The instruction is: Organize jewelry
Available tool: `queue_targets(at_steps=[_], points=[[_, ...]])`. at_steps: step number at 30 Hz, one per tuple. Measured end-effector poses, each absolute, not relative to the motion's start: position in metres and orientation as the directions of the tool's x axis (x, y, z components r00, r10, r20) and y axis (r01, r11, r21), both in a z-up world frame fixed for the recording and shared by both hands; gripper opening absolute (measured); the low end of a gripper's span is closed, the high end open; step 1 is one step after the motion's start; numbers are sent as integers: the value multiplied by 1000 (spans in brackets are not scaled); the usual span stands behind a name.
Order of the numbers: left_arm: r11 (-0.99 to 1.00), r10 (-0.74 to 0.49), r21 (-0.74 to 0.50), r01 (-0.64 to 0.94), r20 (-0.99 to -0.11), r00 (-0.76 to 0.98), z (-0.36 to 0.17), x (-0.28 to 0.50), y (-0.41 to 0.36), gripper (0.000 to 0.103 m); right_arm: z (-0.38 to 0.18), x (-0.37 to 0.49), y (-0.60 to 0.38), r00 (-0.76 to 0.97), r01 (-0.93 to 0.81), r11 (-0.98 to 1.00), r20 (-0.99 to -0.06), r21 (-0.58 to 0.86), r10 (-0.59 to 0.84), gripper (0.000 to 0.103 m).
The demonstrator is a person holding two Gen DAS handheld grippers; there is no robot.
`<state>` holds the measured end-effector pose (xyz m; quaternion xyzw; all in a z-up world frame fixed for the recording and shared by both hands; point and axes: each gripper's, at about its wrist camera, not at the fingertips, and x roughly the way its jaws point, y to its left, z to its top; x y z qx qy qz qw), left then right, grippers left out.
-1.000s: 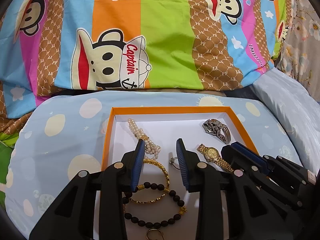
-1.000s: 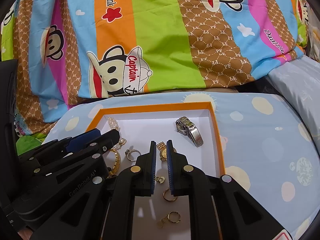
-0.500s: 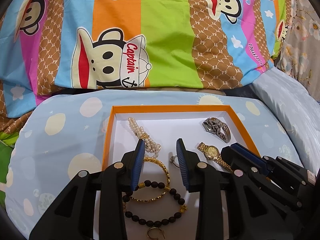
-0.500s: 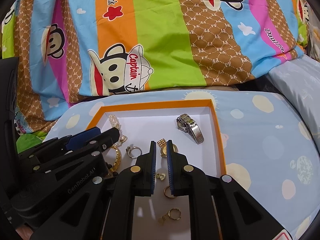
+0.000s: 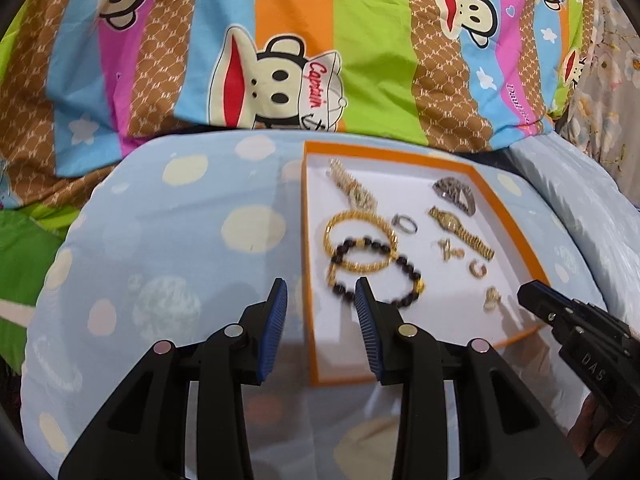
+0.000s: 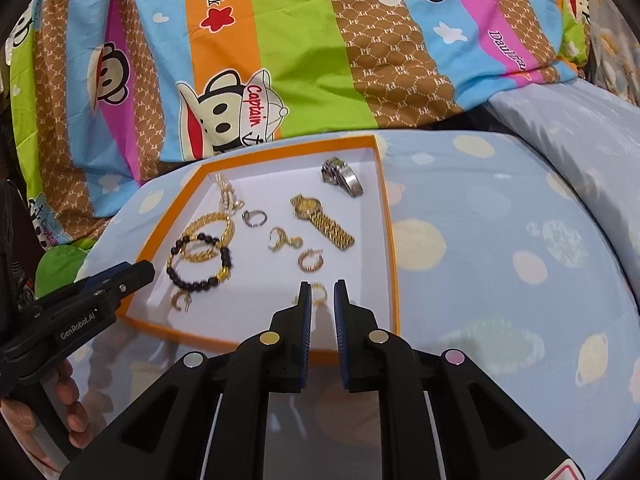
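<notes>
Both hands empty. My left gripper (image 5: pixel 321 290) is released, jaws wide, straddling the orange tray's (image 5: pixel 310 280) near-left rim. My right gripper (image 6: pixel 319 294) is nearly clenched on nothing, a small gold hoop (image 6: pixel 318 292) just ahead of its tips. All jewelry lies loose inside the tray: bead bracelet (image 5: pixel 374 274) overlapping gold bangle (image 5: pixel 360 242), gold watch (image 6: pixel 322 220) ahead. Sorting looks barely begun. Open blue bedding flanks the tray either side; rims need clearing.

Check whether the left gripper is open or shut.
Open: the left gripper shows a wide gap between its blue pads, nothing held.
</notes>
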<state>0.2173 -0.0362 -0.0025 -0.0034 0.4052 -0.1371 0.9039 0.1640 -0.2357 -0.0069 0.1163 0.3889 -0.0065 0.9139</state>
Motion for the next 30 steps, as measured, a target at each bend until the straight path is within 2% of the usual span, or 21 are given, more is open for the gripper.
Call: queue_targets(at_steps=[13,15,16,17,18,20,23,26,30], points=[[963,-254,-131,237,-738,626,-5,187,-24,34,-2,133,-224,697,98,983,-716,156,44,13],[962,-261,-145,229,-730,632,0,184,-21,34,2,130,-222,700,102,982,-713,158,42,19],[963,-263,-152,224,-719,643,6,181,-20,35,7,127,-221,708,107,980,-705,166,42,27],[963,-264,-155,220,-711,652,10,179,-19,41,12,126,-221,719,107,979,-693,173,45,35],[964,-263,-157,216,-697,667,17,177,-20,53,19,123,-219,738,106,979,-674,175,41,39],[967,-253,-153,203,-662,706,30,170,-21,69,29,119,-216,761,113,979,-649,168,23,54],[975,-223,-120,190,-617,755,41,159,-28,71,37,112,-212,789,131,978,-615,161,-4,69],[979,-197,-85,184,-606,771,39,153,-37,80,33,106,-205,794,140,983,-606,116,-42,73],[986,-147,-31,163,-611,777,26,150,-44,80,27,104,-200,794,148,987,-603,66,-79,75]])
